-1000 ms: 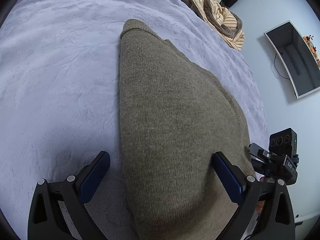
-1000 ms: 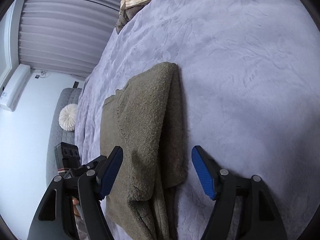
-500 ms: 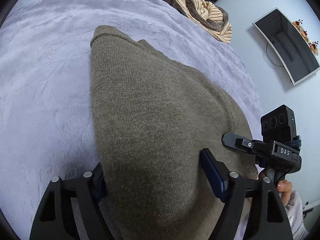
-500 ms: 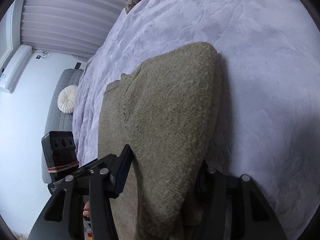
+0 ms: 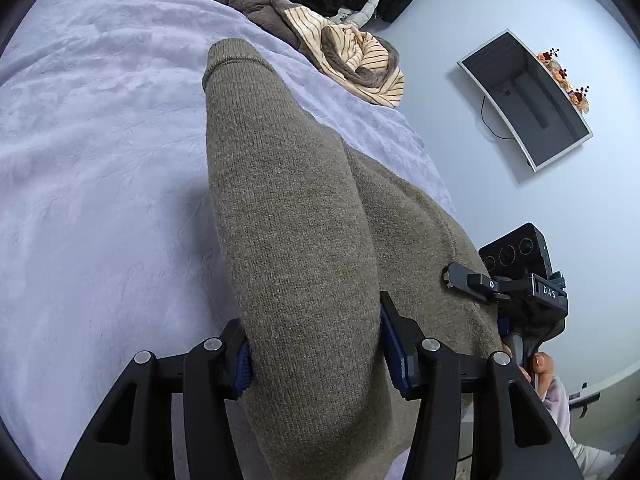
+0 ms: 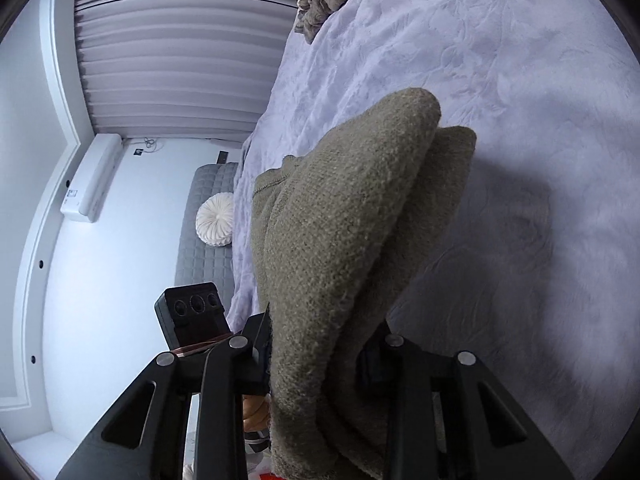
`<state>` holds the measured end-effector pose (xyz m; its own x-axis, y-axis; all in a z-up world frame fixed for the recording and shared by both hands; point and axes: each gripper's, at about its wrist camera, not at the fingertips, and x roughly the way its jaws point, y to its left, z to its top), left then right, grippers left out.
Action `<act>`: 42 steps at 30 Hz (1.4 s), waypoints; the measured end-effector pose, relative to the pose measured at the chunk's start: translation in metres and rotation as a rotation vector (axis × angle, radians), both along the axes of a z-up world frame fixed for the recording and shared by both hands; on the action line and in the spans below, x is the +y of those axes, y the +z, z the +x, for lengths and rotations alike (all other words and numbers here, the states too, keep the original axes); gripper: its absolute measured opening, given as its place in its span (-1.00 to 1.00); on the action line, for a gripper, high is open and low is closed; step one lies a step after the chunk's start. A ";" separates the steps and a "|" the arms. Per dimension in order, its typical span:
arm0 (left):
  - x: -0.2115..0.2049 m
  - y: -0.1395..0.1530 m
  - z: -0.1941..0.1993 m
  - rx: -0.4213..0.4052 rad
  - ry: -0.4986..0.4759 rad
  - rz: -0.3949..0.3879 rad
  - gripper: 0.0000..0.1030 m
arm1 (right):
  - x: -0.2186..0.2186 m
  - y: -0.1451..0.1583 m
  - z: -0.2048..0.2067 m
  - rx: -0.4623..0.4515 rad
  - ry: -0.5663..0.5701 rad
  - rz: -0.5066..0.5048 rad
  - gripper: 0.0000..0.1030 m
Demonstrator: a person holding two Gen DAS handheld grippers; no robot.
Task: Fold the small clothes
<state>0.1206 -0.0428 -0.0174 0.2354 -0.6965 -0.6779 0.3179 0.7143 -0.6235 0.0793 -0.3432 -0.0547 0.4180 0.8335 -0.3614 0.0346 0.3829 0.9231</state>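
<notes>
Both claws closing on olive sweater (image 5: 288,216) — clothes pile (image 5: 328,36) beyond, on bed (image 5: 100,140).

Black plastic left gripper (image 5: 316,354): blue ribbed pads (image 5: 394,350), silver screws. Black right gripper (image 6: 318,354): same screws. Pale pink sleeve (image 5: 560,404).

The sweater (image 5: 288,208) is coarse, matt olive knit. Under it, the bedspread (image 5: 100,152) is soft lilac plush with an embossed pattern.
</notes>
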 end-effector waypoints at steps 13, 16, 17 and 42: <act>0.105 -0.007 -0.129 0.040 0.056 0.080 0.04 | 0.093 -0.016 -0.088 0.037 0.122 0.023 -0.37; 0.123 -0.034 -0.144 0.071 0.081 0.114 0.05 | 0.113 -0.038 -0.101 0.054 0.141 -0.016 -0.37; 0.128 -0.044 -0.147 0.083 0.098 0.134 0.05 | 0.120 -0.048 -0.102 0.068 0.144 -0.036 -0.36; 0.106 -0.043 -0.173 -0.129 0.213 0.340 0.11 | 0.131 -0.017 -0.087 -0.158 0.110 -0.423 -0.63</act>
